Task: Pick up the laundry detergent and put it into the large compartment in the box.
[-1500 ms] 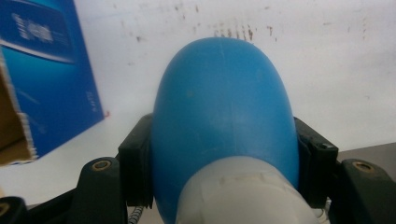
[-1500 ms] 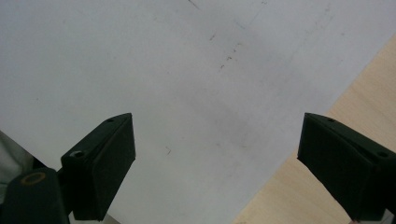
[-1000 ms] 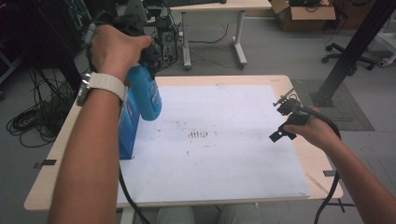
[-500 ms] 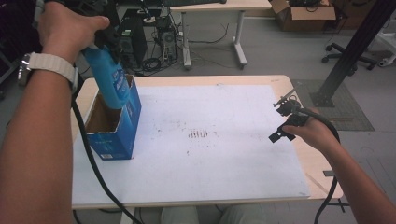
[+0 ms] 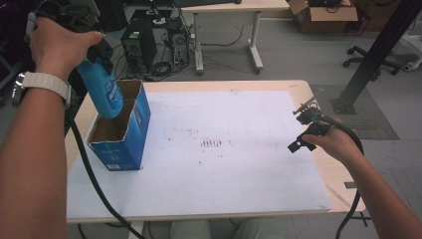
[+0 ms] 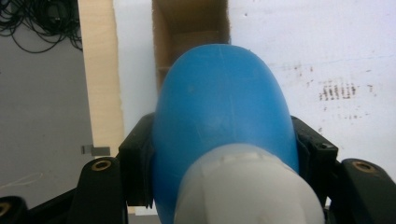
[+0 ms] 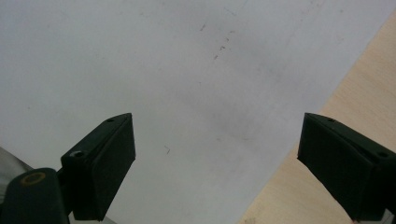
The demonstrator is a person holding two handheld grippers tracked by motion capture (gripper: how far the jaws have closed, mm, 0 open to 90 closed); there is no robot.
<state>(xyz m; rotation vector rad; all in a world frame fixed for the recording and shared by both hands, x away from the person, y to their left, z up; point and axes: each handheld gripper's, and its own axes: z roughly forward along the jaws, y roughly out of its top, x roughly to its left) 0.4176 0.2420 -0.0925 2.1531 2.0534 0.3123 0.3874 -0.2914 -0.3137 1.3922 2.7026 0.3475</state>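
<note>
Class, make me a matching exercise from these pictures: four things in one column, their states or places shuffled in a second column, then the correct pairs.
Things:
1. bottle
2. box
3. right gripper
4. left gripper

States:
A. open, over the white sheet, holding nothing
B. standing on the table's left side, top open
C. blue, held above the box
D. shut on the bottle

Pairs: 1-C, 2-B, 3-A, 4-D

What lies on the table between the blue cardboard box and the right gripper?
High view: between the open blue cardboard box and the right gripper is bare white sheet, with just a patch of dark smudges.
</note>
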